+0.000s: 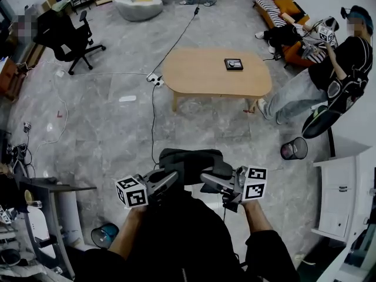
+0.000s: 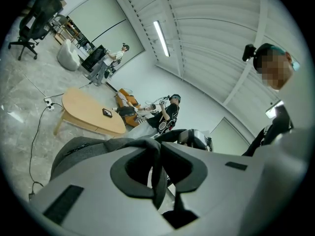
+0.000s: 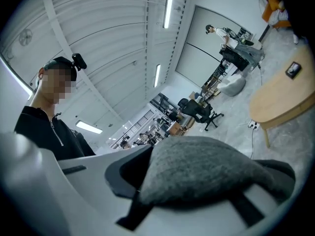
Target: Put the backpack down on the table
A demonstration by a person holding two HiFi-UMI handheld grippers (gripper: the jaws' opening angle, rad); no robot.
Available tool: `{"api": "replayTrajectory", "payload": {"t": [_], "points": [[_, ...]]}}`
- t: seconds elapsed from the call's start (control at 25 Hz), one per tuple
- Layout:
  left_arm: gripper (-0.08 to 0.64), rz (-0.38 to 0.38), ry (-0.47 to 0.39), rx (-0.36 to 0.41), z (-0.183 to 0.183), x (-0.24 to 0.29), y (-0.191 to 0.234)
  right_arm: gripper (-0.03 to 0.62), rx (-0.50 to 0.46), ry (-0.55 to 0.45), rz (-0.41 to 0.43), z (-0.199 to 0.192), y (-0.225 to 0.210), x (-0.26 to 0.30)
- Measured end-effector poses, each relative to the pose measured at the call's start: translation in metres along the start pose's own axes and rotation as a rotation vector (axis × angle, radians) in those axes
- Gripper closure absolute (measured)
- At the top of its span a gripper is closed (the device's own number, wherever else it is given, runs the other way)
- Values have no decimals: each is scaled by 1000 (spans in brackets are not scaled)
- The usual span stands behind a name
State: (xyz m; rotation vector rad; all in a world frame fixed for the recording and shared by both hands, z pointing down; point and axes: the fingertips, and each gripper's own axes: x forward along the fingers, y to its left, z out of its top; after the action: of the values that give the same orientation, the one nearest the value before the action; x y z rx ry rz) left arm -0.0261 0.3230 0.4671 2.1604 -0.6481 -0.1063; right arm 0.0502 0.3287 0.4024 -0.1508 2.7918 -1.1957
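While the backpack (image 1: 189, 160) hangs at lower centre of the head view, well short of the table (image 1: 200, 78), the bin (image 1: 302, 145) at right shows a pinkish liner, contents unreadable. The left gripper (image 1: 172, 180) jaws pinch a thin dark strap (image 2: 158, 181); the right gripper (image 1: 207, 180) jaws are closed on grey felt-like padding (image 3: 197, 173), a texture only the right gripper view shows. From above the backpack looks black.

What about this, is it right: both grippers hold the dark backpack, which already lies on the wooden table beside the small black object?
One thing is wrong. The backpack is not on the wooden table: the left gripper and right gripper hold it up over the floor, short of the table. The head view shows this. The small black object is on the table.
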Motion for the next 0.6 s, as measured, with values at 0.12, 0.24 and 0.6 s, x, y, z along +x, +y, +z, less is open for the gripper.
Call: {"api": "replayTrajectory", "payload": {"t": [0.12,0.24,0.6], "points": [[500,-5,0,-14,3,2,2,580,0,-2,-4,5,-4,0],[500,-6,5,-26,7,7,9,580,6,2,-12,9,-12,0],[500,-35,45,-62,32,30,42,580,59,-22,-56,33,-51,9]]}}
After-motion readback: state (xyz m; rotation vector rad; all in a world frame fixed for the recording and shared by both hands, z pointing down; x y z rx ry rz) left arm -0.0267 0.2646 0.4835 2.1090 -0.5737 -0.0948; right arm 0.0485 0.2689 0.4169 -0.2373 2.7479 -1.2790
